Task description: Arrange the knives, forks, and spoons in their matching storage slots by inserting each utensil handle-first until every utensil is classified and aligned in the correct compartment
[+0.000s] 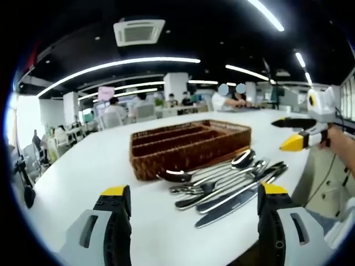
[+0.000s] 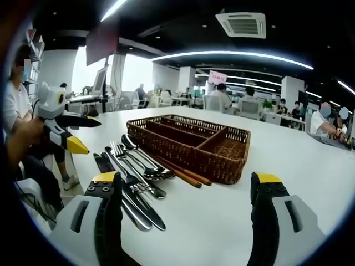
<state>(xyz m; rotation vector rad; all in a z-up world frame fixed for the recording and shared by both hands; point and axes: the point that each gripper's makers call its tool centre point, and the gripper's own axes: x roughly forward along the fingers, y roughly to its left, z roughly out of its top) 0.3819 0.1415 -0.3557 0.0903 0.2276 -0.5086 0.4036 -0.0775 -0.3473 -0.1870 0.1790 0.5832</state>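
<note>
A brown wicker tray [image 1: 183,162] with long compartments stands on the white table, seen from the other side as wicker tray [image 2: 183,151]. Beside it lies a loose pile of spoons, forks and knives [image 1: 227,183], the same cutlery pile [image 2: 133,178] lying left of the tray in the right gripper view. My left gripper [image 1: 194,190] stands open just short of the pile with nothing between its jaws. My right gripper [image 2: 186,178] is open and holds nothing, near the tray's corner. Each gripper also shows from the other side: right gripper [image 1: 285,133], left gripper [image 2: 87,136], both open above the table edge.
Two brown sticks [image 2: 186,173] lie along the tray's near wall. The white table [image 1: 83,166] runs wide to the left and ends close behind the cutlery on the right. A hand [image 1: 344,147] holds the right gripper. People sit at desks far behind.
</note>
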